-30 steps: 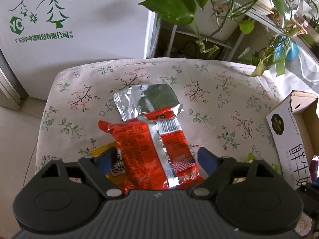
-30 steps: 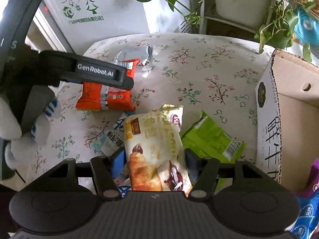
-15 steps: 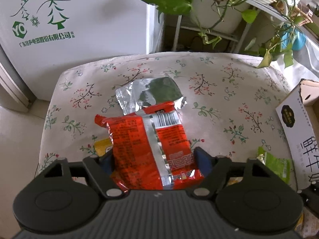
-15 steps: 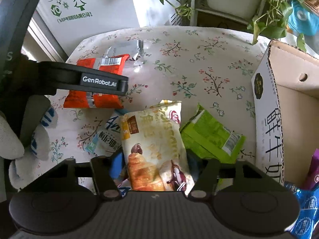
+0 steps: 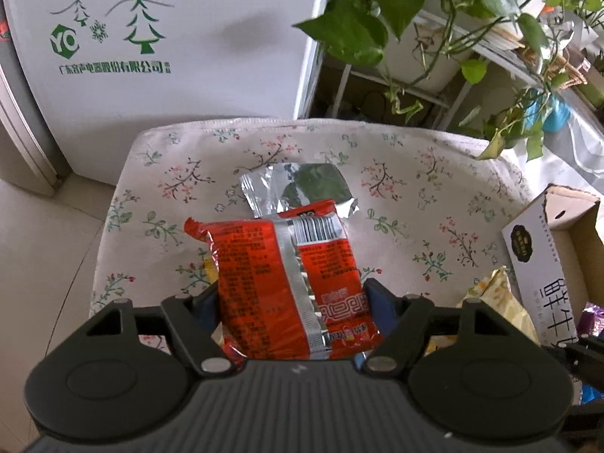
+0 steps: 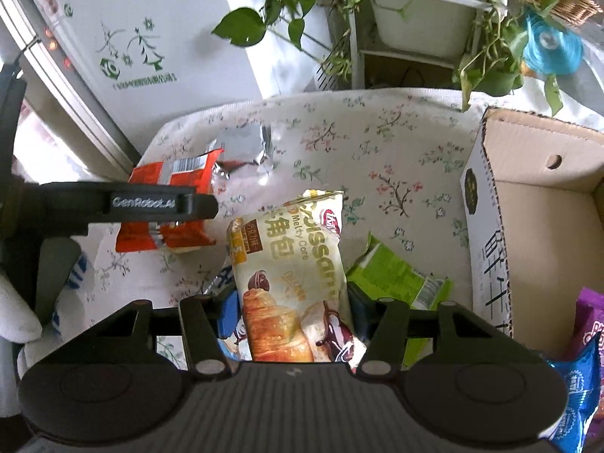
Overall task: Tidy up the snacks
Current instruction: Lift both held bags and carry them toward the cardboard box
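Note:
My left gripper (image 5: 290, 302) is shut on a red snack packet (image 5: 287, 275) and holds it above the floral-cloth table (image 5: 415, 196). The packet also shows in the right wrist view (image 6: 170, 204), with the left gripper (image 6: 211, 205) in front of it. My right gripper (image 6: 290, 309) is shut on a cream croissant packet (image 6: 290, 283), lifted over the table. A silver foil packet (image 5: 298, 188) lies flat on the cloth beyond the red one. A green packet (image 6: 396, 279) lies right of the croissant packet. An open cardboard box (image 6: 536, 226) stands at the right.
A white appliance (image 5: 170, 37) stands behind the table on the left. Potted vines on a rack (image 5: 434, 37) hang behind the table. Purple and blue snack packets (image 6: 585, 358) lie at the box's near end. A blue-white packet (image 6: 222, 279) lies under the croissant packet.
Both grippers have risen with their packets, so the table looks farther away. The left gripper has shifted toward the right, and the croissant packet now shows at its right edge.

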The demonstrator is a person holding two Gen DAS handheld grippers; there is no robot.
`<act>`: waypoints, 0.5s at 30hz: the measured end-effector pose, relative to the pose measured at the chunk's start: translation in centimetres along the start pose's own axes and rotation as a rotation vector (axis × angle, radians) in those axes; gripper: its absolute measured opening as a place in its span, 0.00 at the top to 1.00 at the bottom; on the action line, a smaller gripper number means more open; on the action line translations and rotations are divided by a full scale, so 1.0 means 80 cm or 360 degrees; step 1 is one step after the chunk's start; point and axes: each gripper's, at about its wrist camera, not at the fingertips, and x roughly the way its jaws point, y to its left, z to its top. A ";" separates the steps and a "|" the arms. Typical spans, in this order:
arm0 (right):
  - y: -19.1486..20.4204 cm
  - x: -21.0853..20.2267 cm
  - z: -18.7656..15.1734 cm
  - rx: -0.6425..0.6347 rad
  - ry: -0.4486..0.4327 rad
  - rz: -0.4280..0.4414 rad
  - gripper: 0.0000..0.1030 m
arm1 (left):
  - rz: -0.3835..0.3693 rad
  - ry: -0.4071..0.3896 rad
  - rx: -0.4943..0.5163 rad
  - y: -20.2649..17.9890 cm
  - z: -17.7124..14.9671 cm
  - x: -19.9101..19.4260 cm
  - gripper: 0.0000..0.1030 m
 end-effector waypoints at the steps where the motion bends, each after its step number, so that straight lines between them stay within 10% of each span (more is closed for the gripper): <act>1: 0.000 -0.002 0.001 0.0004 -0.0008 0.0003 0.39 | -0.0001 -0.0005 0.0000 0.001 0.000 -0.003 0.28; 15: -0.001 -0.019 0.004 0.0030 -0.0083 0.0017 0.39 | -0.0006 -0.0015 -0.0014 0.006 -0.012 -0.024 0.28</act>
